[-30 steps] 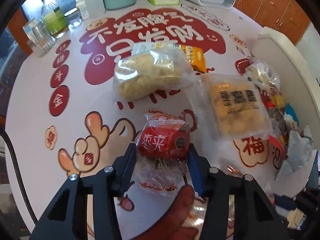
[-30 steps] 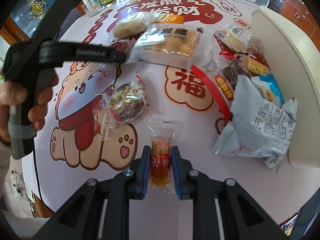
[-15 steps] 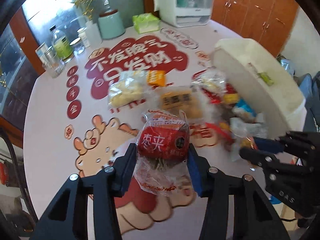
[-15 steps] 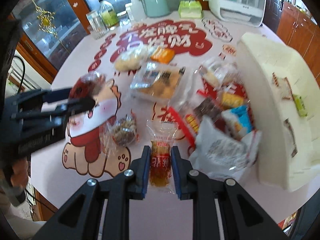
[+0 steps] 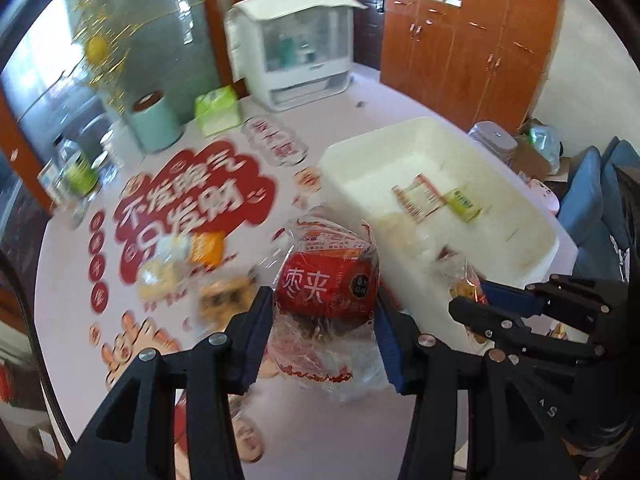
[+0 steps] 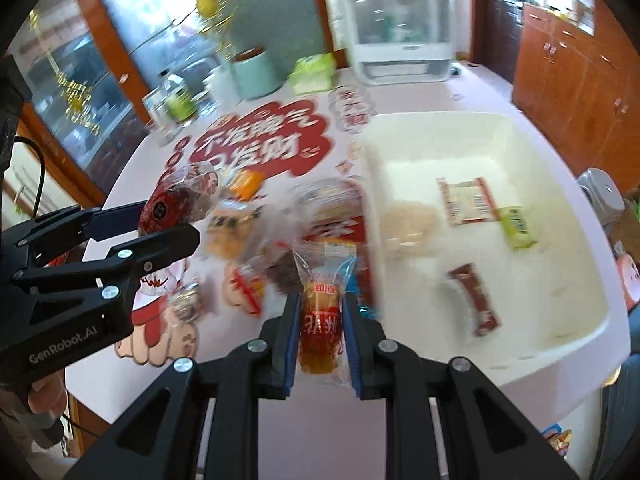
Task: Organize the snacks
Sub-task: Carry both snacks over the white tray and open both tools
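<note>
While both grippers hang above the tabletop (image 6: pixel 492 92) with a snack apiece, the matter that counts is where the white bin (image 6: pixel 600 240) lies from each. The left gripper (image 5: pixel 322 312) pinches a red jujube snack pack (image 5: pixel 326 288) across its width, its clear wrapper spilling out beyond the fingertips; in its own view the white bin (image 5: pixel 532 200) stands ahead and to the right, by the tabletop's right edge. The right gripper (image 6: pixel 320 332) is pressed onto a narrow red-and-orange sachet (image 6: pixel 322 320), whose long axis runs forward along the fingers, the crimped clear end pointing away. From this gripper the bin opens just ahead and to the right, with a few flat packets (image 6: pixel 466 202) already on its floor. The left gripper (image 6: pixel 168 224) shows in the right view well out to the left, over the loose snacks still lying on the tabletop. So I judge the right gripper the nearer one to the bin; its sachet would likely go over the near wall first, the left pack crossing after it
</note>
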